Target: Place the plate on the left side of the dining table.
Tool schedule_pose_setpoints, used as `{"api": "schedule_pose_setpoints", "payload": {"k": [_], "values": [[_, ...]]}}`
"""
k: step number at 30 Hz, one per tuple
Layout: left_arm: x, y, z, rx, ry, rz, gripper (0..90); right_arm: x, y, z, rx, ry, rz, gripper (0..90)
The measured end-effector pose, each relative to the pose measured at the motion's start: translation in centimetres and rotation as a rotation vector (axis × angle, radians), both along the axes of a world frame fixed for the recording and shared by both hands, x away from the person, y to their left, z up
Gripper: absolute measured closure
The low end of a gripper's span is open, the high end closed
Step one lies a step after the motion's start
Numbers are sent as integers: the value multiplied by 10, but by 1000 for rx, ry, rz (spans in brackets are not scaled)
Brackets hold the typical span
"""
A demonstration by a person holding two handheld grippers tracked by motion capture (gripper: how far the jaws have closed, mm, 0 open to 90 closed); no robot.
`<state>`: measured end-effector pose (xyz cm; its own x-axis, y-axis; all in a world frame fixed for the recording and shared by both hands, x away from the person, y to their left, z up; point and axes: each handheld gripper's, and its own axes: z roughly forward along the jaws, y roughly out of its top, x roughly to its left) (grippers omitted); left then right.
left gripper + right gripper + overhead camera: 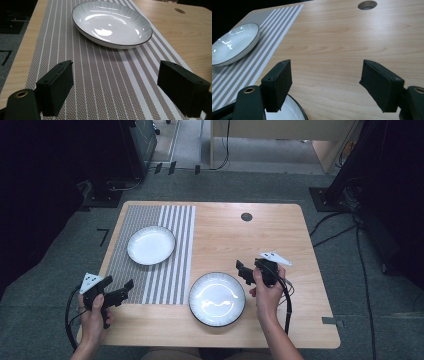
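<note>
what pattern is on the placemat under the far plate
The placemat is a brownish-grey weave with white stripes running lengthwise, clearest in the left gripper view.

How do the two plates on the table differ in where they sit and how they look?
The far plate lies on the striped mat; the near plate lies on bare wood of the table, just right of the mat. The near plate sits beside the right gripper; the far plate lies ahead of the left gripper. The near plate's dark rim looks bolder. Both are round, white, empty and upright.
</note>
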<state>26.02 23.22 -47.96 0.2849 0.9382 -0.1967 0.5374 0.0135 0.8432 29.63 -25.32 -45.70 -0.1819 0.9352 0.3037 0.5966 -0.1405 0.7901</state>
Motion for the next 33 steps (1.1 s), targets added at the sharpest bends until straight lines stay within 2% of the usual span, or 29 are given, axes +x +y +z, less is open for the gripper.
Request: {"api": "schedule_pose_setpoints", "payload": {"k": [10,19,33], "values": [[-10,7,-9,35,17,9,131,-18,-27,-9,0,8,-43,250],[-15,15,-16,84,32,30,127,-31,-52,-18,-8,15,-90,250],[-20,31,-22,111,55,64,125,-52,-97,-36,-29,39,-175,249]]}}
